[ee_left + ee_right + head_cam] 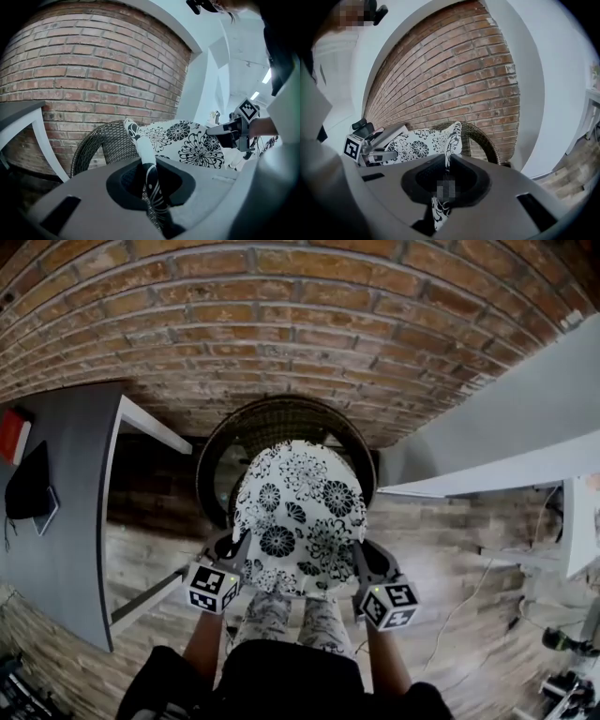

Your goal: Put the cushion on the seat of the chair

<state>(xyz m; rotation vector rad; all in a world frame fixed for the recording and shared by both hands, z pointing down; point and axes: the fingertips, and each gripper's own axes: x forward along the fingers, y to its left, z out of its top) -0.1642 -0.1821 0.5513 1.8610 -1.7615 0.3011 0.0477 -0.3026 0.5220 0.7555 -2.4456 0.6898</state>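
Note:
A white cushion [300,517] with black flowers hangs between my two grippers, over the round dark wicker chair [281,423] by the brick wall. My left gripper [234,557] is shut on the cushion's left edge and my right gripper [361,563] is shut on its right edge. In the left gripper view the cushion's edge [151,176] runs through the jaws of the left gripper [150,183], with the chair's back [98,145] behind. In the right gripper view the right gripper [445,180] pinches the edge of the cushion [419,147] in front of the chair [483,138]. The chair's seat is hidden under the cushion.
A grey table [66,521] stands at the left with a red thing [11,435] and a black thing [28,486] on it. A white ledge [487,474] juts in at the right. Cables and tools [562,667] lie on the floor at the lower right. The brick wall [281,324] is behind the chair.

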